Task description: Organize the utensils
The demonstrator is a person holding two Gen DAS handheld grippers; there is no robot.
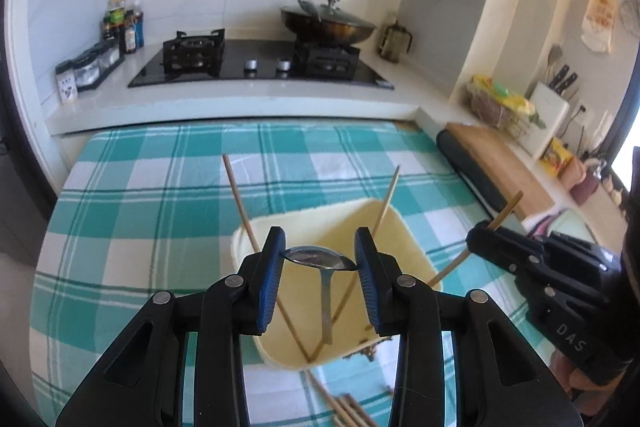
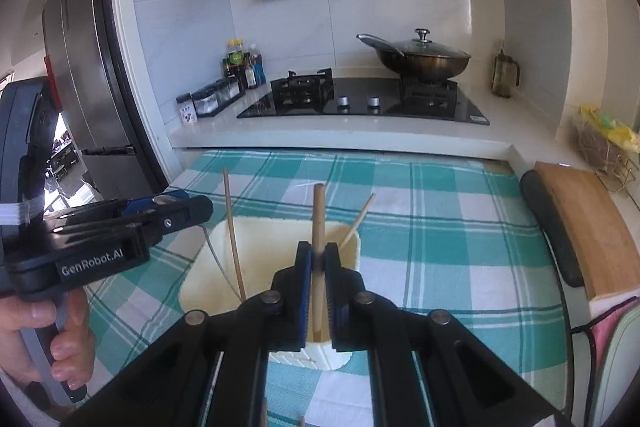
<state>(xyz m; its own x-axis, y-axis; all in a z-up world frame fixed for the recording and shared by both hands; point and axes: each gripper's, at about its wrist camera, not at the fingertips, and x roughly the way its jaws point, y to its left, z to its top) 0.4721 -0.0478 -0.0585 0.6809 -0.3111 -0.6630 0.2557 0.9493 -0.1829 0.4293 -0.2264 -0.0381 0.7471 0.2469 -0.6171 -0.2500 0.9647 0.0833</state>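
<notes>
Holding a metal spoon [image 1: 320,259] by its bowl, the left gripper [image 1: 320,251] points forward and downward above the cream tray [image 1: 404,227]; its blue pads [image 1: 272,267] press both edges of the bowl, jaws part open around it, and the handle hangs down into the tray. A person's hand [image 2: 44,331] wraps the left tool's grip at the left edge of the right wrist view.

Right gripper [image 2: 319,261], angled down likewise, is clamped nearly closed on a single wooden chopstick [image 2: 318,211], which stands roughly upright between its pads over the tray's near right corner.

Two further chopsticks [image 1: 240,203] lean inside the tray, crossing at its near end, tips projecting past the rim. More chopsticks [image 1: 348,411] lie on the checked tablecloth [image 1: 140,207] just before the tray.
</notes>
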